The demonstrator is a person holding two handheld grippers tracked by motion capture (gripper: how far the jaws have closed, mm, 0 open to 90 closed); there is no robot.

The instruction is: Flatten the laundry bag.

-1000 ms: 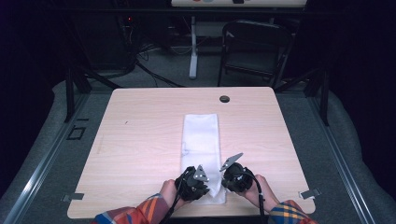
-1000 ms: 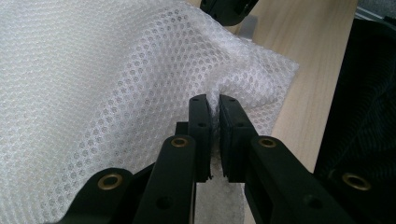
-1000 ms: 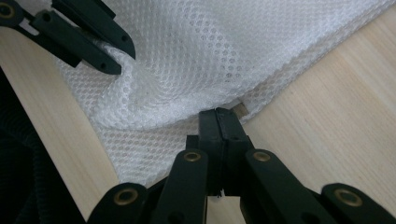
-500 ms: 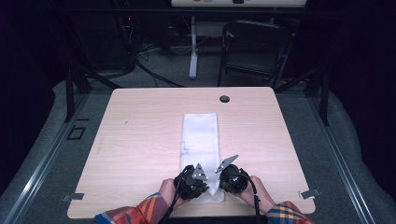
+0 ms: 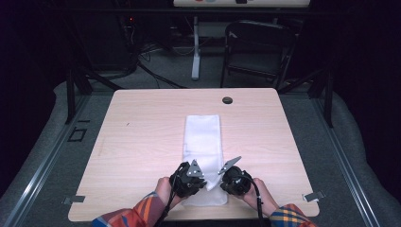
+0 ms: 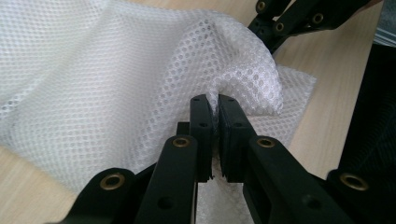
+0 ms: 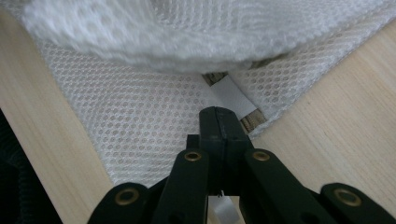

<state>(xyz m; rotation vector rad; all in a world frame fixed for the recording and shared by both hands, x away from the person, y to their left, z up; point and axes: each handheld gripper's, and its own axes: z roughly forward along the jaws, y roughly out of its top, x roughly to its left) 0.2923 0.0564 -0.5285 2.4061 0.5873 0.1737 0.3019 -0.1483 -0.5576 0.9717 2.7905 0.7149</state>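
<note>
Both tools clamped on white mesh at near end of bench.

Left tool (image 6: 215, 105) pinched narrow on a raised fold of mesh (image 6: 116, 70), cloth bunched up ahead of and around the tips. Right tool (image 7: 218, 116) closed tight on a white tag (image 7: 232, 95) at the mesh edge, mesh (image 7: 140, 116) lying flat just ahead, a lifted fold hanging above. From above, left tool (image 5: 189, 177) and right tool (image 5: 231, 176) side by side over the near end of the mesh (image 5: 202, 137), rest of it stretched flat ahead on the bench (image 5: 142, 132).
</note>
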